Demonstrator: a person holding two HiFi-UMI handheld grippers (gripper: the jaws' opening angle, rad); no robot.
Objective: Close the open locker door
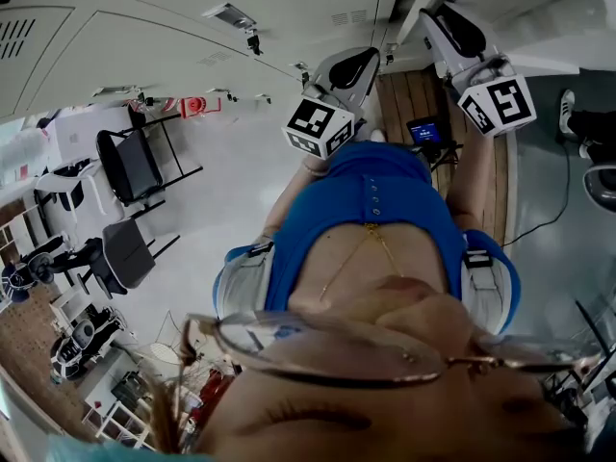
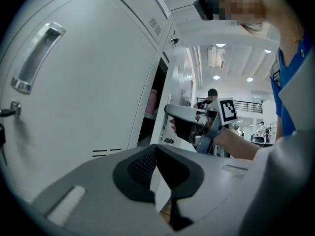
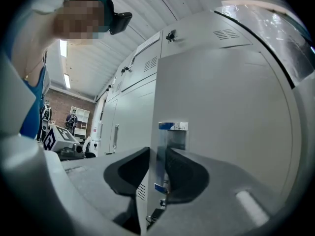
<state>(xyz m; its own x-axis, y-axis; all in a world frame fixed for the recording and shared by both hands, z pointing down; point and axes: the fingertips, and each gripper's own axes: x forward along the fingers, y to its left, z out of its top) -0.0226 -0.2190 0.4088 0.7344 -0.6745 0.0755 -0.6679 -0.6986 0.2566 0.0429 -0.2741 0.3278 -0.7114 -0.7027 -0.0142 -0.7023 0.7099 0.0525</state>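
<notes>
The open locker door (image 3: 226, 107) fills the right gripper view as a grey panel seen almost edge-on. Its front edge (image 3: 152, 181) and a small metal pull with blue film (image 3: 171, 136) sit between the jaws of my right gripper (image 3: 157, 173), whose pads close on them with no gap showing. In the left gripper view, the right gripper (image 2: 183, 126) is at the dark open compartment (image 2: 153, 107). My left gripper (image 2: 157, 156) hangs free in front of the lockers, its tips together with nothing held. Both the left gripper (image 1: 339, 73) and the right gripper (image 1: 460, 29) reach forward in the head view.
A closed locker door with a chrome handle (image 2: 35, 58) and a key (image 2: 9, 111) is at my left. More lockers (image 3: 115, 127) run on behind. Black chairs (image 1: 130, 162) stand on the floor to the left. A person (image 2: 212, 95) stands far off.
</notes>
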